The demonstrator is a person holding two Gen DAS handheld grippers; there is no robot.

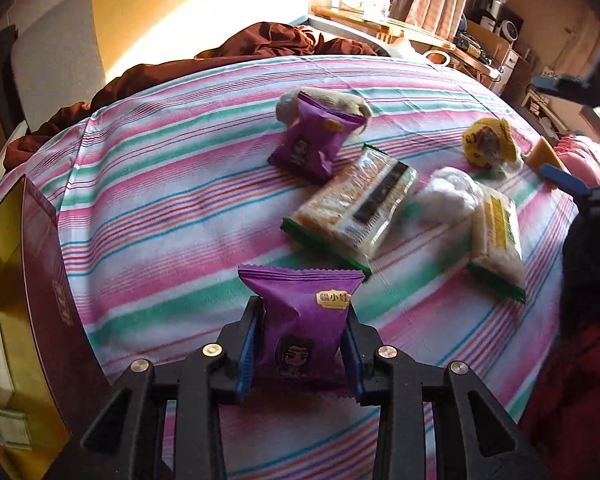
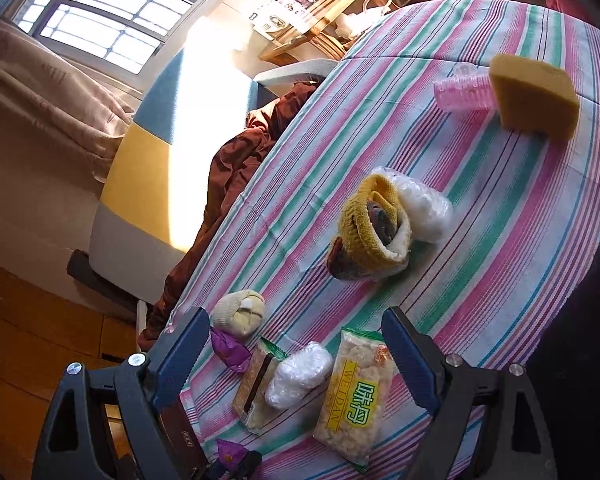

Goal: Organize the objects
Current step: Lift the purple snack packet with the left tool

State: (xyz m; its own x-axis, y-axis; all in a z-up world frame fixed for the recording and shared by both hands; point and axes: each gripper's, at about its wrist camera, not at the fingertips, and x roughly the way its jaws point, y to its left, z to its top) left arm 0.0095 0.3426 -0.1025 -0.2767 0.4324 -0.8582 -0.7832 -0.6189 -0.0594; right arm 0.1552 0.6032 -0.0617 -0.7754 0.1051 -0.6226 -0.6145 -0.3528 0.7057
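Note:
My left gripper (image 1: 302,316) is shut on a purple snack packet (image 1: 300,320) and holds it above the striped cloth (image 1: 160,200). A second purple packet (image 1: 314,142) leans on a beige sock ball (image 1: 320,98). Two green-edged rice cracker packs (image 1: 354,208) (image 1: 498,236), a white plastic bundle (image 1: 448,192) and a yellow knit bundle (image 1: 490,142) lie ahead. My right gripper (image 2: 296,340) is open, above the cracker pack (image 2: 354,396), white bundle (image 2: 298,374) and second cracker pack (image 2: 256,390). The right gripper also shows in the left wrist view (image 1: 568,128).
A maroon box with a gold inside (image 1: 40,288) stands open at the left edge. A yellow sponge (image 2: 534,98) and a pink comb-like item (image 2: 462,94) lie at the far side. A brown blanket (image 1: 220,52) and a wooden table (image 1: 400,28) are beyond the cloth.

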